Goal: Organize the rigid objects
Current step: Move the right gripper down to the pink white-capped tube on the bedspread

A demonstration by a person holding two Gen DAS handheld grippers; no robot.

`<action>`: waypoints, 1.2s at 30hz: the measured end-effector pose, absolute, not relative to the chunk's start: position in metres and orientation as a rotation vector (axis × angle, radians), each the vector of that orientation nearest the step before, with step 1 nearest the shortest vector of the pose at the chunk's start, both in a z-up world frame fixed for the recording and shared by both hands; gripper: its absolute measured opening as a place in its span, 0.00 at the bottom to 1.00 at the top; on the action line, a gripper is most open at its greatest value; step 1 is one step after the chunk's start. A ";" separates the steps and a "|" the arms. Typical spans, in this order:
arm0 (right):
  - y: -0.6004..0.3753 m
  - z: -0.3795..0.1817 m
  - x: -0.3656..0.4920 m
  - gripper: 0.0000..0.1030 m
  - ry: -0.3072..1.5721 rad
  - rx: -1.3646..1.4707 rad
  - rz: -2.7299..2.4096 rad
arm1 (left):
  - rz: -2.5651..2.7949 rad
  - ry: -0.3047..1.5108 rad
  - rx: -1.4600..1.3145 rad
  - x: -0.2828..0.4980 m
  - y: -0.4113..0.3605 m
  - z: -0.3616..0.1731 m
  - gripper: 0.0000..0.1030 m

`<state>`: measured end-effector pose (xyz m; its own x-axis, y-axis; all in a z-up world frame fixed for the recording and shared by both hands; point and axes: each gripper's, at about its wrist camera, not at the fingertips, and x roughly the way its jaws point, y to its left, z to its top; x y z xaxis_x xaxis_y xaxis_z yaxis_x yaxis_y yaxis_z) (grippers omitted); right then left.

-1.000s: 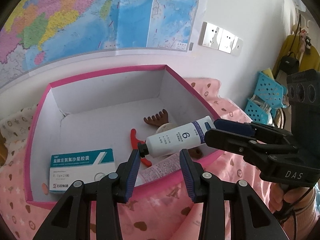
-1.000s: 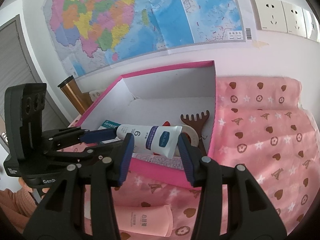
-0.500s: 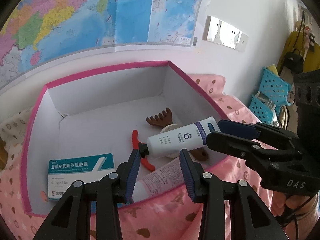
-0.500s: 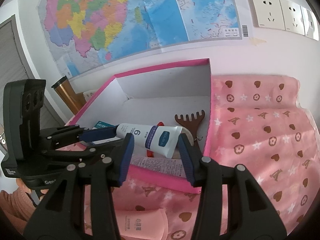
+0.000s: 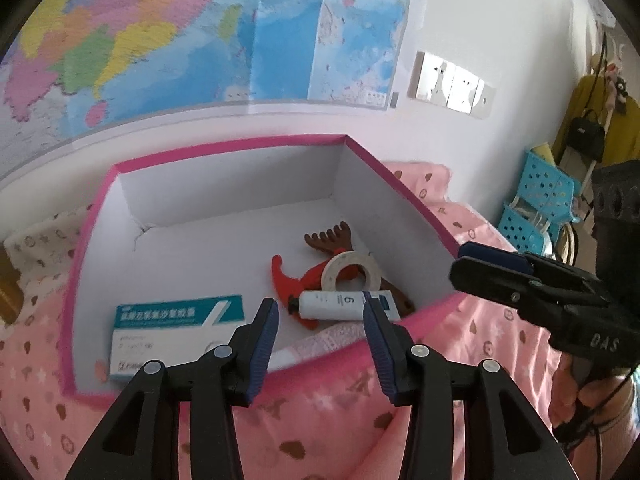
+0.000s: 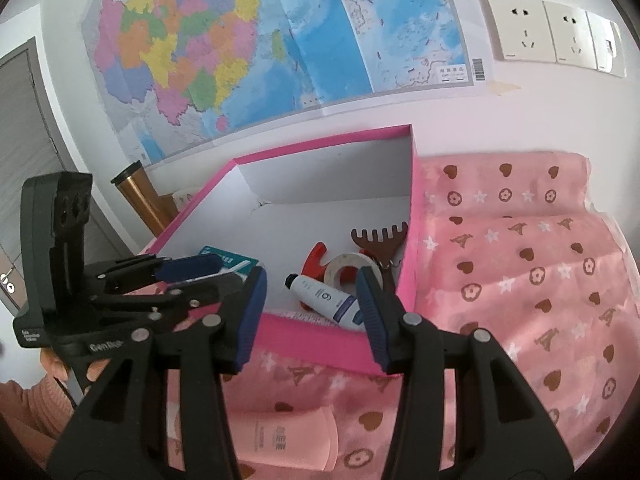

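Nearest, left gripper [image 5: 320, 320] opening, nothing between its pads; right gripper [image 6: 310, 306] parted, empty too. Beyond, inside the pink box [image 5: 400, 184] near its front wall: white tube [image 5: 332, 305] lying flat (cap end left in left view), touching tape roll [image 5: 352, 274] and red clip [image 5: 286, 280]. Farther: brown comb [image 5: 330, 238].

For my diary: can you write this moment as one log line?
tube: lying in pink box | left gripper: jaws opening, empty | right gripper: open, empty
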<state>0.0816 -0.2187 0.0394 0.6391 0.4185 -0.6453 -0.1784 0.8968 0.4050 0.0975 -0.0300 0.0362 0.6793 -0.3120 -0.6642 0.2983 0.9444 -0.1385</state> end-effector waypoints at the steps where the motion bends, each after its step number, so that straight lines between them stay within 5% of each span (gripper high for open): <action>1: -0.219 0.040 0.079 0.47 0.809 0.321 0.351 | -0.341 0.743 -0.021 0.091 -0.027 0.038 0.47; 6: -0.215 0.035 0.057 0.50 0.843 0.327 0.394 | -0.358 0.700 -0.044 0.059 -0.015 0.044 0.54; 36: -0.200 -0.042 0.026 0.53 1.093 0.376 0.404 | -0.381 0.986 -0.104 -0.024 -0.005 -0.038 0.52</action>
<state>0.0259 -0.2000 -0.0425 0.4015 0.4919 -0.7725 -0.1294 0.8655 0.4839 -0.0243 -0.0051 -0.0384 0.4915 -0.3599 -0.7930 0.2668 0.9291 -0.2563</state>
